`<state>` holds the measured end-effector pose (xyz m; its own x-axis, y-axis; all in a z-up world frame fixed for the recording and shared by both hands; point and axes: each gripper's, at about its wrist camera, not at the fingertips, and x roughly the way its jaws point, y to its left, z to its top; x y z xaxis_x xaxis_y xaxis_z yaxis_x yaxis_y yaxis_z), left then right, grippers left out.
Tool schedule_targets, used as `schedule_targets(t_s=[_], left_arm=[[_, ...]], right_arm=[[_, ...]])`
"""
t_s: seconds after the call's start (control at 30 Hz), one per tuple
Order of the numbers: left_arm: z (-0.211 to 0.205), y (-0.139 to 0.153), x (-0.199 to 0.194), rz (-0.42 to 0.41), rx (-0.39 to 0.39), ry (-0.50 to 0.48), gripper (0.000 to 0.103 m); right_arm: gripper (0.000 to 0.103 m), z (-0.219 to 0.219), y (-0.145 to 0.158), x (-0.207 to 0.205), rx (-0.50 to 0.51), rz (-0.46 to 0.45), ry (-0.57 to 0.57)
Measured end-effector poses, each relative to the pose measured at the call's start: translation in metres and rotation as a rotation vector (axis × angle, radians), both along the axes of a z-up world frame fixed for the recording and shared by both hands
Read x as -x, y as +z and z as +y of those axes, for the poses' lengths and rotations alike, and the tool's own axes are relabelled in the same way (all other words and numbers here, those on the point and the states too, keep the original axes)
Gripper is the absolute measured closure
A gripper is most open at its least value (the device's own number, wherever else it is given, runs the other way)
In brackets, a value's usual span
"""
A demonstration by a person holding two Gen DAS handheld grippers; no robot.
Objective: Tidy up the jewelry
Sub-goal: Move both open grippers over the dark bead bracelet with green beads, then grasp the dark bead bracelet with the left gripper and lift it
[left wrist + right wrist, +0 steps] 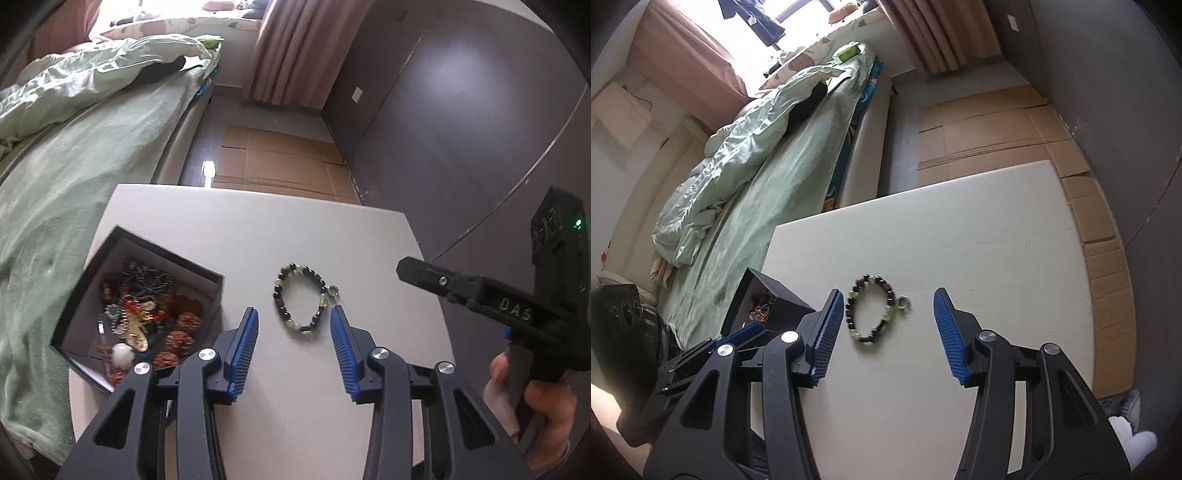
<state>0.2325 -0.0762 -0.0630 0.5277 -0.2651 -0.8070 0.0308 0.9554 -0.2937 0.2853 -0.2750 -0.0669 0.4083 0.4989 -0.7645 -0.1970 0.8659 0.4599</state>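
A beaded bracelet (279, 301) of dark and pale green beads with a small metal ring lies flat on the white table (258, 229). My left gripper (294, 317) is open just short of it, one blue pad on each side, and neither pad touches the beads. To its left stands an open black box (170, 253) with several jewelry pieces inside. My right gripper (406, 269) comes in from the right, held by a hand (535, 398). In the right wrist view my right gripper (887, 297) is open, framing the bracelet (851, 317) without contact. The box (775, 295) and the left gripper (746, 334) show at lower left.
A bed with green bedding (55, 184) runs along the table's left side. Flattened cardboard (273, 155) covers the floor beyond the table's far edge. A dark wall (461, 110) stands at the right and a pink curtain (291, 48) hangs at the back.
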Motion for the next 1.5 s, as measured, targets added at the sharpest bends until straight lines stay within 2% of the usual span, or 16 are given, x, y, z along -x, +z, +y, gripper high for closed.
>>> schedule_targets(t_s=[0.17,0.27,0.5,0.8,1.0,1.03,1.1,1.17,1.27,1.5], left_arm=[[-0.018,-0.014,-0.005,0.003,-0.065,-0.017,0.065],[-0.029,-0.019,-0.009,-0.006,-0.075,-0.037,0.065],[-0.051,-0.04,-0.03,-0.013,-0.147,-0.11,0.065],[-0.061,-0.071,-0.04,0.006,-0.184,-0.146,0.071],[-0.073,-0.08,-0.036,-0.054,-0.255,-0.185,0.072],[-0.074,-0.08,-0.035,-0.057,-0.262,-0.187,0.073],[-0.075,-0.081,-0.034,-0.074,-0.28,-0.183,0.084],[-0.072,-0.081,-0.035,-0.077,-0.275,-0.177,0.097],[-0.067,-0.078,-0.041,-0.059,-0.216,-0.2,0.097],[-0.055,-0.049,-0.034,-0.094,-0.102,-0.195,0.097]], right_arm=[[0.051,-0.017,-0.005,-0.001,0.007,0.006,-0.024],[0.051,-0.028,-0.005,-0.002,-0.01,0.01,-0.039],[0.051,-0.042,-0.005,-0.006,-0.04,0.01,-0.039],[0.051,-0.041,-0.014,-0.007,0.02,0.018,-0.014],[0.051,-0.036,-0.018,-0.009,0.028,0.024,-0.006],[0.051,-0.035,-0.018,-0.009,0.03,0.025,-0.006],[0.051,-0.034,-0.02,-0.011,0.037,0.029,-0.006],[0.051,-0.031,-0.023,-0.012,0.047,0.033,-0.005],[0.051,-0.027,-0.027,-0.013,0.062,0.039,0.001],[0.051,-0.006,-0.035,-0.013,0.128,0.01,0.06]])
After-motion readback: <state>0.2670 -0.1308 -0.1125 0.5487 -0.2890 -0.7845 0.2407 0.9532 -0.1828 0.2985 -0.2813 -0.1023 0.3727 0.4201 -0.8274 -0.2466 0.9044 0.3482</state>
